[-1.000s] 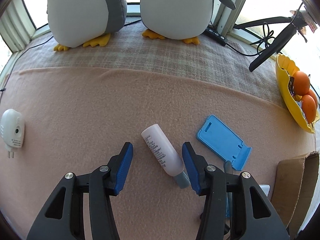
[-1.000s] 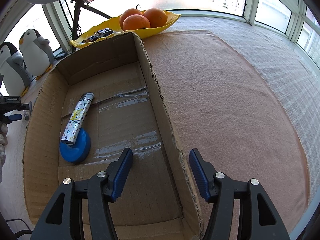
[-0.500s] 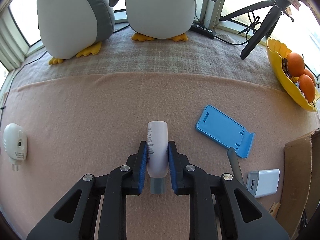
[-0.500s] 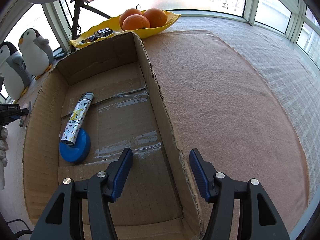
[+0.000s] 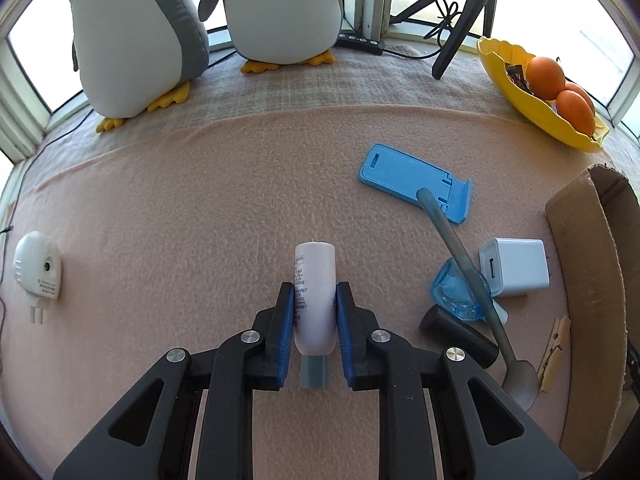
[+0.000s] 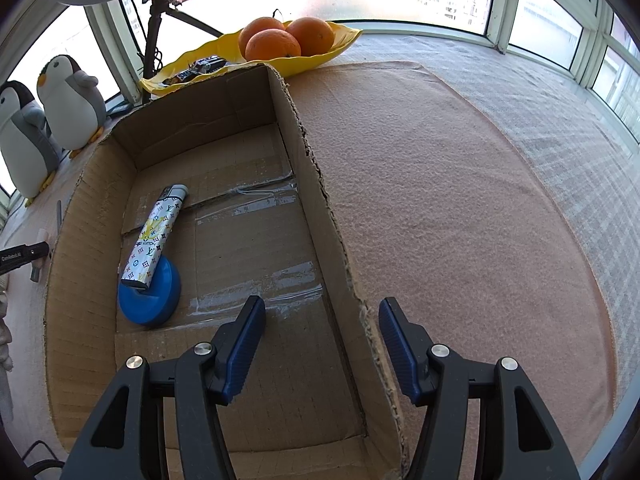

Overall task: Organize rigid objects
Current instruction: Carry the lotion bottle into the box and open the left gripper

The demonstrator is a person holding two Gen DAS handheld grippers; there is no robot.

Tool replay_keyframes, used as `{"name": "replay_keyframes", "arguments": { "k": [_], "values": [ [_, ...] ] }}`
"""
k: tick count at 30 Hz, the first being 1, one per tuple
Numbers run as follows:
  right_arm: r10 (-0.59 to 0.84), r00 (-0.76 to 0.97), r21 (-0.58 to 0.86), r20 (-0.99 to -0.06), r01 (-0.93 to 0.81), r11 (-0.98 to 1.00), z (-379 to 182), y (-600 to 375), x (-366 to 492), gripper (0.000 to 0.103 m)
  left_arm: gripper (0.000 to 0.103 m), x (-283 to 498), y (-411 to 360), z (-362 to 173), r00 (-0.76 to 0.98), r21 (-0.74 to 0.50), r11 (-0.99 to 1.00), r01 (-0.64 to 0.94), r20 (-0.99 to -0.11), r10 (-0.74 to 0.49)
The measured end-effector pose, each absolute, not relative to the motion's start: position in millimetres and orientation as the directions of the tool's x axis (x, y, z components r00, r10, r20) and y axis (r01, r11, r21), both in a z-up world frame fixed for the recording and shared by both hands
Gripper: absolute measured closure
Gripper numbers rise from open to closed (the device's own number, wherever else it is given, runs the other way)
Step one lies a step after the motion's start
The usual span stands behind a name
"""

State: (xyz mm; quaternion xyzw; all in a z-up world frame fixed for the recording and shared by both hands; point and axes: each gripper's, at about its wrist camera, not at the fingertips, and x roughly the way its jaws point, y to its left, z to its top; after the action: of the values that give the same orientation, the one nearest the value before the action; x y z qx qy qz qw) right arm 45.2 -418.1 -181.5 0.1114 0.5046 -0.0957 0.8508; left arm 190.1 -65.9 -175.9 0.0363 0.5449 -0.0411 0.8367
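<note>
My left gripper (image 5: 314,300) is shut on a small pale pink bottle (image 5: 314,280) with a grey cap, its blue pads pressing both sides, just above the pink blanket. To its right lie a blue phone stand (image 5: 404,172), a metal spoon (image 5: 472,280) over a clear blue cup (image 5: 454,298), a white charger cube (image 5: 516,268) and a black cylinder (image 5: 460,336). My right gripper (image 6: 322,324) hangs open over the right wall of the cardboard box (image 6: 320,184). In the box lie a patterned lighter (image 6: 156,232) and a blue round disc (image 6: 150,296).
Two plush penguins (image 5: 276,4) stand at the back by the window. A yellow dish (image 5: 532,108) with oranges sits at the right, near a black tripod (image 5: 460,36). A white plug-in device (image 5: 38,272) lies far left. A wooden clothespin (image 5: 554,348) rests by the box wall (image 5: 592,300).
My left gripper closed on the pink bottle, turned it in line with the fingers and carried it to the right, bringing the cup, charger and box into view. The right gripper stayed still.
</note>
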Motion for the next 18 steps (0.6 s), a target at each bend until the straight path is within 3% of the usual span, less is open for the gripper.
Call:
{"name": "replay_keyframes", "arguments": {
  "k": [18],
  "values": [
    [-0.054,0.474,0.089,-0.879,0.275,0.957,-180.5,-416.9,45.0,0.048,0.084,126.5,-133.0,-98.0,0.473,-0.065,0.934,0.351,-0.849,-0.237]
  ]
}}
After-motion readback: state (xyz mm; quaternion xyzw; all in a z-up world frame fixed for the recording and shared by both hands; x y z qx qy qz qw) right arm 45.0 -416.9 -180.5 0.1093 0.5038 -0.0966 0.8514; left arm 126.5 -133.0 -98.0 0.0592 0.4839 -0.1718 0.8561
